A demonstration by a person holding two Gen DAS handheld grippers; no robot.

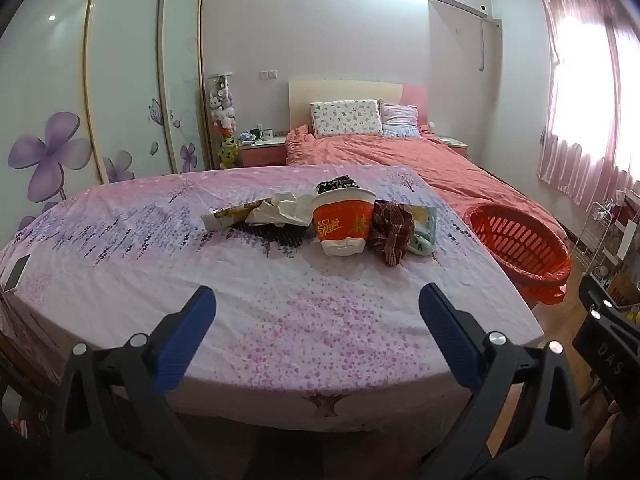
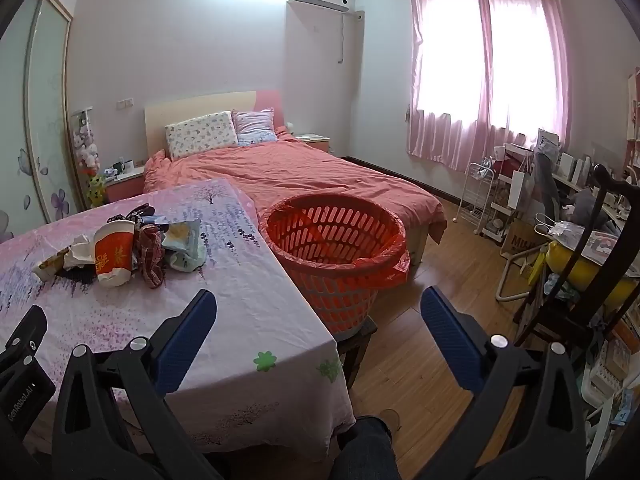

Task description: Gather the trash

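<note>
A pile of trash lies mid-table on the pink flowered cloth (image 1: 280, 312): an orange paper cup (image 1: 343, 220), crumpled white paper (image 1: 282, 210), a flattened wrapper (image 1: 228, 216), a plaid cloth scrap (image 1: 390, 228) and a pale packet (image 1: 424, 226). The cup also shows in the right wrist view (image 2: 114, 254). An orange basket with a red liner (image 2: 334, 248) stands on a stool off the table's right edge. My left gripper (image 1: 316, 320) is open and empty, short of the pile. My right gripper (image 2: 318, 320) is open and empty over the table's right corner.
A phone (image 1: 16, 272) lies at the table's left edge. A bed with an orange cover (image 2: 288, 176) is behind the table. A dark chair (image 2: 580, 280), a white rack (image 2: 478, 200) and cluttered shelves stand right on the wooden floor (image 2: 432, 320).
</note>
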